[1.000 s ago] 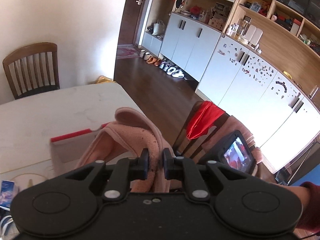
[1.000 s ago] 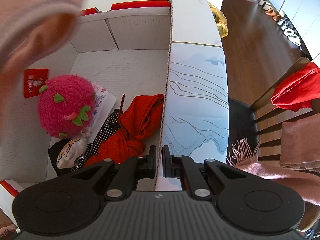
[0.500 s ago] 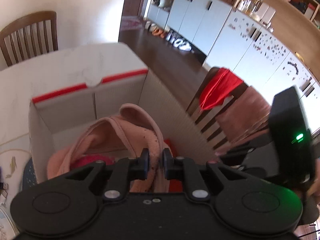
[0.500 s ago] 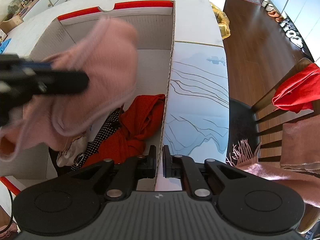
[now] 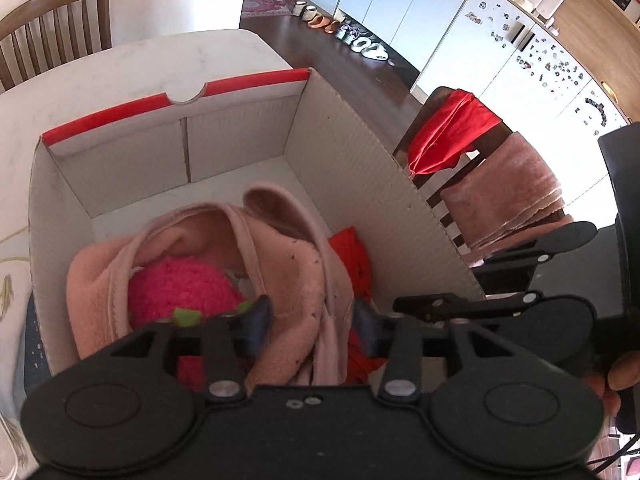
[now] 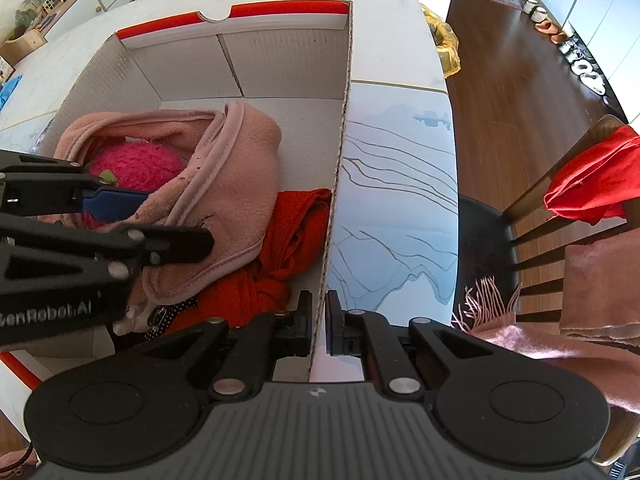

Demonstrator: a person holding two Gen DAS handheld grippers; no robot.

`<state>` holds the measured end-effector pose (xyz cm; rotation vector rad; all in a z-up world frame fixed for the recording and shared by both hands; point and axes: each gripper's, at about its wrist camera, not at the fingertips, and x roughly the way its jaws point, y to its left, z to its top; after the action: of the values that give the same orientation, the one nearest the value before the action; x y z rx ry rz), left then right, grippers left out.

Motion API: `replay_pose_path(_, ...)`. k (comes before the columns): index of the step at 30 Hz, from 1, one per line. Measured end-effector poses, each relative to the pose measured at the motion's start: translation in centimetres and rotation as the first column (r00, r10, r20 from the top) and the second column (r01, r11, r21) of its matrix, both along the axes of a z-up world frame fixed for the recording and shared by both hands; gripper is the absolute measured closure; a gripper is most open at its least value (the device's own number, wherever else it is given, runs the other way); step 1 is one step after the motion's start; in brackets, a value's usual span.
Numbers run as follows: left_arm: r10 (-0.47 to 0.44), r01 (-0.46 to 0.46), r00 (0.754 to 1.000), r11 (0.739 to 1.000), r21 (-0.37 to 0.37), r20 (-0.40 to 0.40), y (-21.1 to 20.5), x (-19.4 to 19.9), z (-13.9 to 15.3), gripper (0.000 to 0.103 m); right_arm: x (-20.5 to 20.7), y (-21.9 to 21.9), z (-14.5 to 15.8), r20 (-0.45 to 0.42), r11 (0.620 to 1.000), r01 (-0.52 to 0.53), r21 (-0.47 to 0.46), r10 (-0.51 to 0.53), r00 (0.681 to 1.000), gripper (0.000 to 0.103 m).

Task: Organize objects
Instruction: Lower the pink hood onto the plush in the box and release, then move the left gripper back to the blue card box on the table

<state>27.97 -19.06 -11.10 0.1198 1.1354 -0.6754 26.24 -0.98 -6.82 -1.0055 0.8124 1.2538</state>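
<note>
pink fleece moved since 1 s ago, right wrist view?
Yes. The pink fleece has come down into the cardboard box, from up at its far-left corner, and now lies over the pink plush toy.

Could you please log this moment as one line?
left gripper: open, above pink fleece | fleece in box | right gripper: clamps box wall

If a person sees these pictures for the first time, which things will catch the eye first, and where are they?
The pink fleece garment lies in the white cardboard box with red rim, draped over a bright pink fuzzy strawberry toy. The left gripper stands open around the fleece, and the right gripper is shut on the box's right wall. A red cloth lies beside the fleece.
</note>
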Motion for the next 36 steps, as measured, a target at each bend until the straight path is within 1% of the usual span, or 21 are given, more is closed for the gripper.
replay_pose_path(1,0.0,0.0,1.0,1.0,0.0,0.005,0.1,-0.1,0.1,0.053,0.0,0.0,0.0,0.0,1.0,0.0,0.0,0.0,1.0,0.098)
replay_pose_path(6,0.008,-0.008,1.0,1.0,-0.003,0.029,-0.1,-0.5,0.8,0.045,-0.1,-0.1,0.0,0.003,1.0,0.002,0.0,-0.002,1.0,0.098)
replay_pose_path(11,0.007,-0.006,0.997,1.0,-0.02,0.081,0.7,-1.7,2.8,0.034,-0.1,-0.2,0.0,0.005,1.0,0.005,0.0,-0.005,1.0,0.098)
replay_pose_path(16,0.032,-0.026,0.994,0.998,-0.054,0.109,1.8,-2.5,4.9,0.031,-0.1,-0.3,0.0,0.007,1.0,0.008,-0.001,-0.008,1.0,0.098)
replay_pose_path(19,0.056,-0.046,0.99,0.996,-0.078,0.131,2.7,-3.0,6.3,0.027,-0.1,-0.3,0.0,0.007,1.0,0.011,-0.001,-0.011,1.0,0.098)
replay_pose_path(22,0.073,-0.06,0.984,0.995,-0.085,0.164,3.6,-3.5,7.7,0.017,-0.2,-0.2,0.0,0.011,1.0,0.012,-0.002,-0.012,1.0,0.098)
replay_pose_path(23,0.084,-0.069,0.98,0.994,-0.084,0.179,4.0,-3.7,8.1,0.013,-0.2,-0.2,0.0,0.012,1.0,0.014,-0.003,-0.014,1.0,0.098)
replay_pose_path(24,0.094,-0.079,0.977,0.993,-0.085,0.192,4.5,-3.8,8.5,0.011,-0.2,-0.2,0.0,0.013,1.0,0.015,-0.003,-0.015,1.0,0.098)
replay_pose_path(31,0.185,-0.167,0.962,0.981,-0.103,0.202,8.8,-3.7,9.8,0.005,-0.5,-0.1,0.1,0.018,1.0,0.019,-0.008,-0.019,1.0,0.098)
replay_pose_path(36,0.278,-0.268,0.936,0.96,-0.078,0.214,12.7,-3.2,9.8,0.002,-0.5,-0.1,0.1,0.019,1.0,0.023,-0.01,-0.023,1.0,0.098)
